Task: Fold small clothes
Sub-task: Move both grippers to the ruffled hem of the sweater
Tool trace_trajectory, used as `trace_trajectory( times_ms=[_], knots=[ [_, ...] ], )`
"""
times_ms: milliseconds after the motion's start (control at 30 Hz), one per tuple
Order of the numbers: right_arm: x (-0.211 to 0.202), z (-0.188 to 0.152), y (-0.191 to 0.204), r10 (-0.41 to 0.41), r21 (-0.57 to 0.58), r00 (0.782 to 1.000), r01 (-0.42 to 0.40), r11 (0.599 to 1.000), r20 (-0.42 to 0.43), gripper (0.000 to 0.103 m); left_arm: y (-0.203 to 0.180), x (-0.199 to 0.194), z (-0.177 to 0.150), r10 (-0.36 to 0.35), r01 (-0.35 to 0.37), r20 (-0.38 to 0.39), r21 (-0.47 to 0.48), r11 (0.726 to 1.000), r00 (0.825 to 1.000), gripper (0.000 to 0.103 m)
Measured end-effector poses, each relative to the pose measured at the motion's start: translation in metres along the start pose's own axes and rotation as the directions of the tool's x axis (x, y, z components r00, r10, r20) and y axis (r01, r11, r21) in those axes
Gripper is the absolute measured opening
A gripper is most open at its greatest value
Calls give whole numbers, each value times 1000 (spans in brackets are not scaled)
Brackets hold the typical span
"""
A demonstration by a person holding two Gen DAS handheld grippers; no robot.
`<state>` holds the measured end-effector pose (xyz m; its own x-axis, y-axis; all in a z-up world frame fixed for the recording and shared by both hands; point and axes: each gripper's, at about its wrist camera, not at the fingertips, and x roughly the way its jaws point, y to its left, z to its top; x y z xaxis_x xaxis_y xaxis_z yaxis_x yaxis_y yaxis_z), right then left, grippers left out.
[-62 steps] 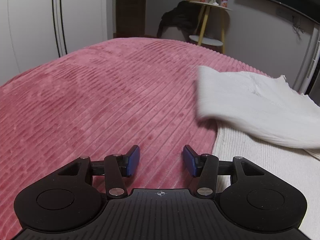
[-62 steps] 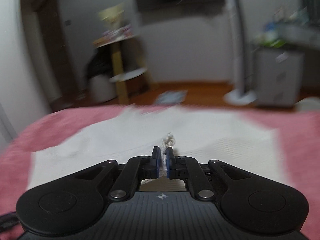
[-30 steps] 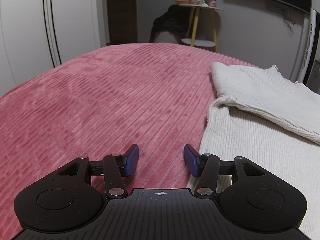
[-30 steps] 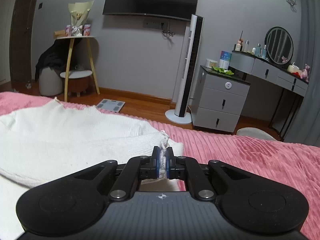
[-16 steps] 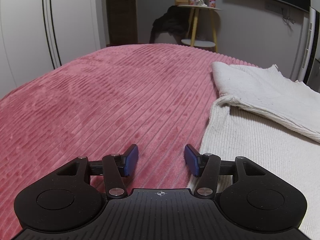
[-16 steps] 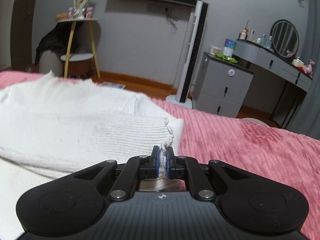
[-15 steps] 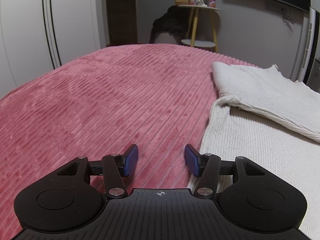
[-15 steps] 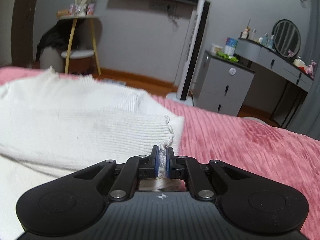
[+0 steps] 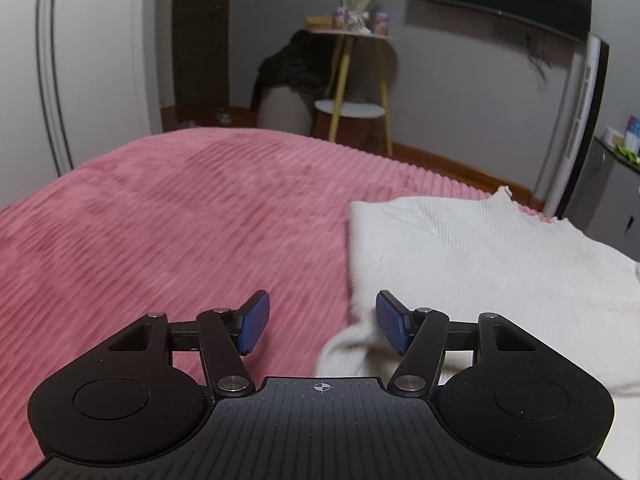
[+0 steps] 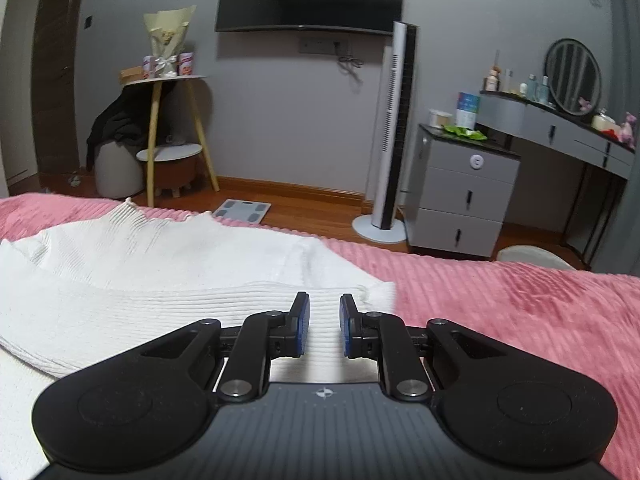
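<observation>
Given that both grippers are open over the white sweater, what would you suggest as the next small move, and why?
Probably close the left gripper on the sweater edge bunched beside its right finger. The right gripper hangs open over the sleeve laid across the body, so that fold looks placed, while the left side on the pink blanket looks unfolded.

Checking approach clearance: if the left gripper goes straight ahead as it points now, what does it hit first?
Likely the left edge of the white ribbed knit sweater, just ahead of the open left gripper; beyond it, pink corduroy bedspread. Depth unclear.
</observation>
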<state>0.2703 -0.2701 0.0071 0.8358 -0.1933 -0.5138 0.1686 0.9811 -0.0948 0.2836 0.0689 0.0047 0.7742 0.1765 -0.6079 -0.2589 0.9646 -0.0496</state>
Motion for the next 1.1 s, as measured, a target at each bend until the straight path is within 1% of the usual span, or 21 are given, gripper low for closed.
trace_trajectory(
  times_ms=[67, 133, 233, 300, 367, 400, 500, 633, 733, 767, 833, 900, 1000, 1100],
  knots=[
    [8, -2, 4, 8, -25, 1000, -8, 1000, -6, 14, -7, 17, 4, 18, -18, -16, 8, 1000, 1000, 64],
    [17, -5, 8, 8, -46, 1000, -9, 999, -28, 14, -14, 31, 4, 42, -41, -15, 43, 998, 999, 64],
    [30, -12, 13, -29, -99, 998, 23, 995, -51, 14, -20, 46, 0, 74, -73, -6, 91, 993, 997, 65],
    [36, -18, 13, -39, -127, 998, 32, 991, -49, 15, -21, 52, -6, 96, -96, 7, 125, 987, 995, 69],
    [39, -24, 14, -41, -154, 999, 35, 987, -35, 15, -24, 55, -11, 134, -139, 42, 159, 977, 990, 84],
    [41, -25, 14, -41, -158, 999, 35, 987, -35, 15, -24, 54, -11, 144, -151, 50, 171, 974, 988, 86],
    [40, -23, 13, -37, -166, 998, 30, 986, -42, 16, -18, 44, -5, 140, -142, 21, 171, 975, 990, 87],
    [14, -20, 11, -50, -188, 998, 42, 981, -40, 20, -18, 11, -8, 143, -147, 35, 226, 963, 989, 86],
    [-13, -27, 3, -17, -138, 998, 9, 990, -58, 21, -18, -8, -15, 122, -124, 24, 254, 959, 992, 86],
    [-21, -30, 2, -18, -136, 998, 9, 991, -64, 22, -18, -13, -18, 118, -120, 22, 255, 960, 993, 86],
    [-36, -36, -1, -20, -123, 996, 9, 992, -89, 24, -17, -23, -23, 109, -110, 20, 266, 958, 994, 86],
    [-53, -42, -8, -3, -84, 993, -6, 996, -115, 25, -15, -32, -27, 111, -112, 16, 273, 956, 994, 86],
    [-77, -51, -22, 26, -25, 988, -30, 999, -154, 29, -13, -43, -31, 104, -99, -3, 271, 958, 995, 86],
    [-92, -60, -29, 47, 6, 976, -46, 999, -212, 30, -6, -59, -40, 79, -68, -32, 262, 963, 996, 86]
  ],
)
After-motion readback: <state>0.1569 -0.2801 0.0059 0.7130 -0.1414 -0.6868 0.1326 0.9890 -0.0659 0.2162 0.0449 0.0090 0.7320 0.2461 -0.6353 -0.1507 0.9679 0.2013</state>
